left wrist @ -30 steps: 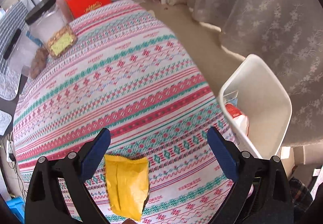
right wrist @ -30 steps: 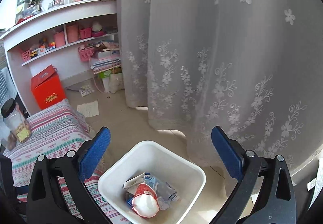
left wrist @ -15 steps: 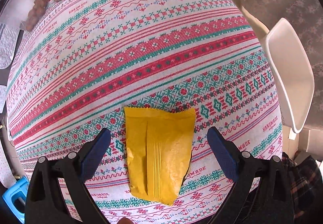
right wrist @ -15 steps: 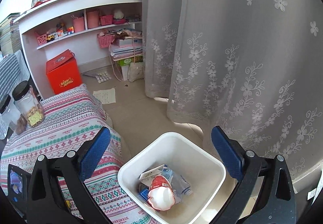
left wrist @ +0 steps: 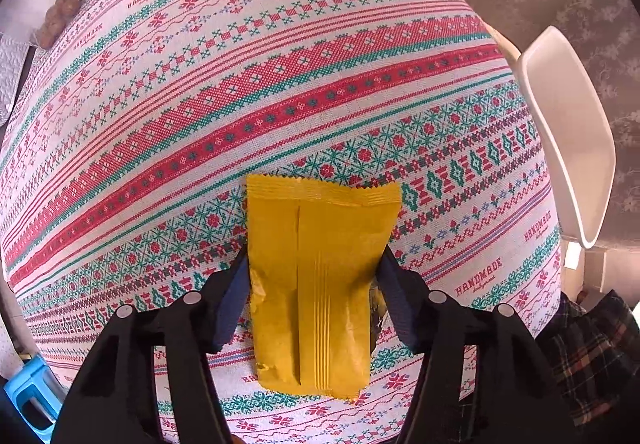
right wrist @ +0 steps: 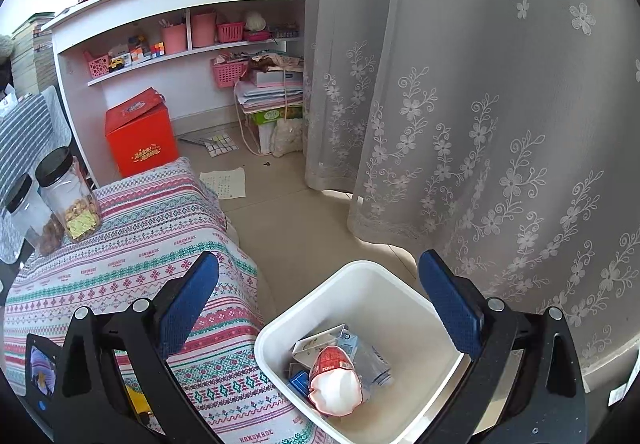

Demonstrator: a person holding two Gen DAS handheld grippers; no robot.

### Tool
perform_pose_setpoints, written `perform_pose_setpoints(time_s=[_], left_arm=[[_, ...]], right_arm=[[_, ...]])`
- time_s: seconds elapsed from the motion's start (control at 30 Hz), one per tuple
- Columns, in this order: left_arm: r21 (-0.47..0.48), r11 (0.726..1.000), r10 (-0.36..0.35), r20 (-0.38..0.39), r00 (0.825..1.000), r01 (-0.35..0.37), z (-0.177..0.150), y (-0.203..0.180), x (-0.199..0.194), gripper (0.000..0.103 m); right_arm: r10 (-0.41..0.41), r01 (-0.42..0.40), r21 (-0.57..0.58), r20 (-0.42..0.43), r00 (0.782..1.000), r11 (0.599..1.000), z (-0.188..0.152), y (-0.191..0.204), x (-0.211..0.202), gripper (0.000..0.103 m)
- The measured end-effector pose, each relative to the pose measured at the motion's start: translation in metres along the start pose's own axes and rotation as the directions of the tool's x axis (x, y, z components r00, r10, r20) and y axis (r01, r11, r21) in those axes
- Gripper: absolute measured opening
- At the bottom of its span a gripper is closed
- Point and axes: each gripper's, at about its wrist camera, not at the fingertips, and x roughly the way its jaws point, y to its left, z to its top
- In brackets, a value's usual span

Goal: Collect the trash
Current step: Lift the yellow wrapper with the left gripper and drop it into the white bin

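Observation:
A yellow snack wrapper [left wrist: 316, 284] lies flat on the patterned tablecloth [left wrist: 280, 84]. My left gripper [left wrist: 314, 260] points straight down over it. Its jaws are closing, and the blue pads [left wrist: 236, 284] meet the wrapper's two long edges, with the left edge slightly crumpled. The white trash bin [left wrist: 568, 148] stands off the table's right edge. In the right wrist view my right gripper [right wrist: 318, 262] hangs open above that bin [right wrist: 360, 272] with nothing between its fingers. Inside the bin lie a red and white packet [right wrist: 334, 380] and other scraps.
Two black-lidded jars [right wrist: 68, 196] stand at the table's far end. A red box [right wrist: 140, 140], shelves and papers sit on the floor beyond. A lace curtain [right wrist: 480, 124] hangs behind the bin. A blue stool [left wrist: 28, 392] and a person's plaid clothing [left wrist: 592, 356] border the table.
My left gripper came down over the yellow wrapper, and its jaws drew in from wide open to the wrapper's edges. The right gripper drifted slightly, keeping the bin below it.

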Motion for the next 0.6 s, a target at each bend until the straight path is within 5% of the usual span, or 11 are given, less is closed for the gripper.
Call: perform_pose_setpoints(time_s=[0.07, 0.33, 0.47, 0.6], left_arm=[[-0.008, 1.000, -0.002, 0.017, 1.000, 0.002, 0.003, 0.003, -0.005, 0.045], [-0.127, 0.991, -0.020, 0.201, 0.979, 0.046, 0.036, 0.023, -0.043, 0.042], [-0.192, 0.980, 0.017, 0.360, 0.933, 0.056, 0.043, 0.032, -0.076, 0.042], [-0.255, 0.965, 0.094, 0.533, 0.841, 0.054, 0.059, 0.033, -0.116, 0.042]], right_arm=[[0.008, -0.008, -0.008, 0.000, 1.000, 1.000, 0.002, 0.001, 0.000, 0.096], [0.009, -0.009, 0.009, 0.006, 1.000, 1.000, 0.007, -0.013, 0.001, 0.096], [-0.001, 0.000, 0.040, 0.013, 1.000, 0.999, 0.008, -0.025, 0.001, 0.096], [-0.012, 0.011, 0.066, 0.018, 1.000, 0.998, 0.009, -0.036, 0.001, 0.096]])
